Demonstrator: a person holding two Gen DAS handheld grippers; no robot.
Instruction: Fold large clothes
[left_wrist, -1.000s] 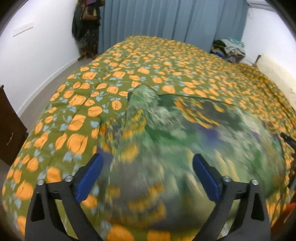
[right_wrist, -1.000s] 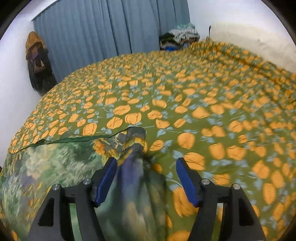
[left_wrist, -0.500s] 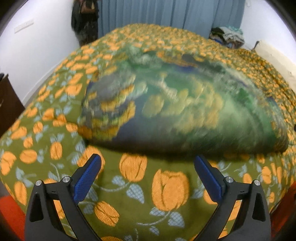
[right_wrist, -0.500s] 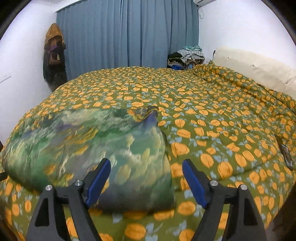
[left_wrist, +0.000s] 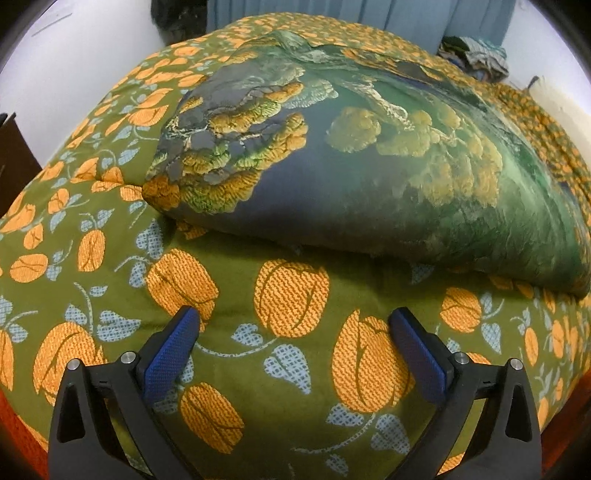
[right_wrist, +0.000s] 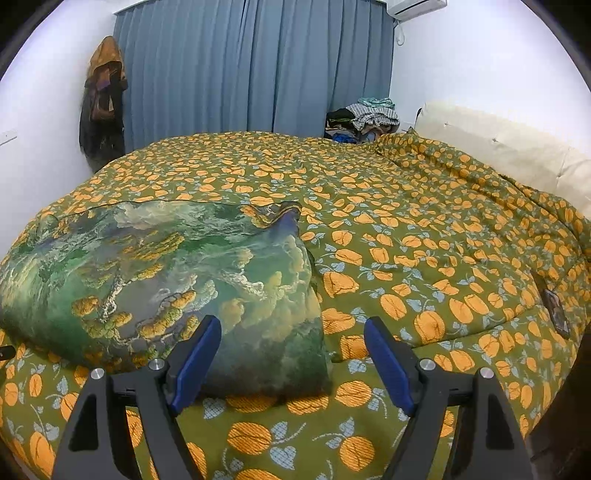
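So you've just let go. A second ago your right hand-held gripper (right_wrist: 291, 354) had a bunched edge of the green landscape-print cloth (right_wrist: 159, 273) running up between its fingers, and the left hand-held gripper (left_wrist: 295, 332) was right over the fabric while it was a blur of motion. Now both are wide open with nothing in them, and both have pulled back toward the near edge of the bed (right_wrist: 424, 229).

The cloth itself has settled. It lies on the orange-flowered bedspread (left_wrist: 291, 295) toward your left half of the bed, doubled over into a rough rectangle with a rounded fold along the side nearest you. In the left wrist view it sits just beyond the open fingers, not touching them; in the right wrist view its near right corner shows between the blue pads (right_wrist: 194, 360).

My read: one fold is done and dropped. It isn't tidy, though. The far right corner (right_wrist: 284, 216) is curled up and rumpled, and the whole thing looks puffy, not flat. For a big piece like this you'd probably want at least one more fold, so I'd guess a smooth-out of that corner comes first, then a regrip on one short end. The slippery look of the fabric makes me think it could slide when you lift it.
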